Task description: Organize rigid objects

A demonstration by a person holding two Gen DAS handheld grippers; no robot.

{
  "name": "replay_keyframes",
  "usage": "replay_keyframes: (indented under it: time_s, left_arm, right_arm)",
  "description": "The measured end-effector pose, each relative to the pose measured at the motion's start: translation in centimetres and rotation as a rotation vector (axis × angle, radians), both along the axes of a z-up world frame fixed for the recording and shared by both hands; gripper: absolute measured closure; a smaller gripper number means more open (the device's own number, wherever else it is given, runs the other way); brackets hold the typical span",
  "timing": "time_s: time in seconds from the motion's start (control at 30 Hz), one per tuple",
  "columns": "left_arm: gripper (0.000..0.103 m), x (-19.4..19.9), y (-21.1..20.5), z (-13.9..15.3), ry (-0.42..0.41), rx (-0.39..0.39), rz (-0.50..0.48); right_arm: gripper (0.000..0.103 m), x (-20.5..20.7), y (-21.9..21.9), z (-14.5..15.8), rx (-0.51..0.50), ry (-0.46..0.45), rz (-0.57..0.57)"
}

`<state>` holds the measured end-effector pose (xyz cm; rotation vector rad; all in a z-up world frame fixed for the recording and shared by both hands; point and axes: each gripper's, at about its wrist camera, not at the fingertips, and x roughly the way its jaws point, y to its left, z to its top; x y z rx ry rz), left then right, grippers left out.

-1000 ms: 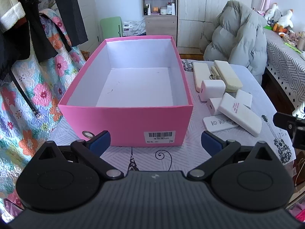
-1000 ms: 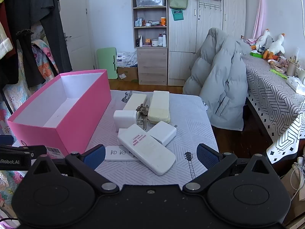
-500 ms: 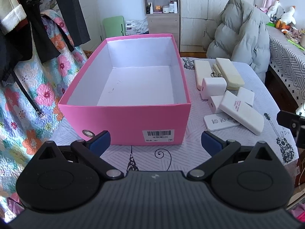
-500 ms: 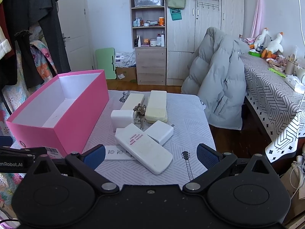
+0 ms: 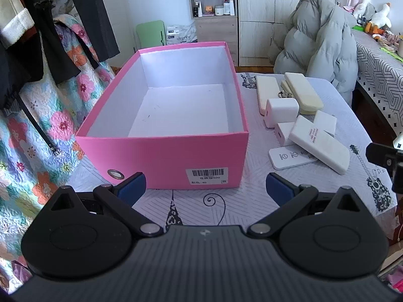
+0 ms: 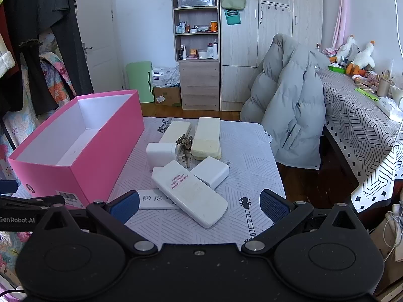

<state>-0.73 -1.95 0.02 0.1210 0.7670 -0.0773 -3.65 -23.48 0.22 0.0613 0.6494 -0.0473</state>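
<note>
Nothing has been packed yet: the pink box (image 5: 163, 125) sits empty along the left side of the desk (image 6: 252, 151), its short labelled end facing the near edge. The white things wait in a loose heap just right of it, toward the middle of the desk. Both sets of tongs hang spread wide and hold nothing; the left tongs (image 5: 205, 185) face the box end, and the right tongs (image 6: 199, 202) hover above the near edge in front of the heap.

The step in hand looks like the first pick. Closest to the right tongs is the long white remote (image 6: 190, 192), lying slantwise and propped on a flat white card (image 6: 153, 200) and a white charger (image 6: 211, 171). Farther back are a white cube plug (image 6: 161, 152), a bunch of keys (image 6: 183, 142), 2 stacked cream cases (image 6: 206, 137) and another cream case (image 6: 175, 132).

The next move probably calls for lowering the right tongs across the remote's narrow width, clenching, then carrying it left over the box wall. Since it rests on other pieces, it may rock when touched
</note>
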Motion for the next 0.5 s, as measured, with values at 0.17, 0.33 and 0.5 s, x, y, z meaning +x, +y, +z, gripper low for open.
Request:
replay_keyframes:
  time_s: [0.17,0.33,0.5]
  left_arm:
    - [0.0,0.01,0.04,-0.13,0.005,-0.002,0.002]
    - [0.0,-0.03,0.03,-0.19,0.006,-0.002,0.002]
    - [0.0,0.02,0.07,-0.29,0.01,-0.005,0.002]
  right_arm:
    - [0.0,0.0,-0.06,-0.11,0.0,0.007,0.002]
    - [0.0,-0.02,-0.05,-0.21,0.001,0.013,0.002]
    - [0.0,0.15,0.03,-0.16,-0.003,0.019,0.002]
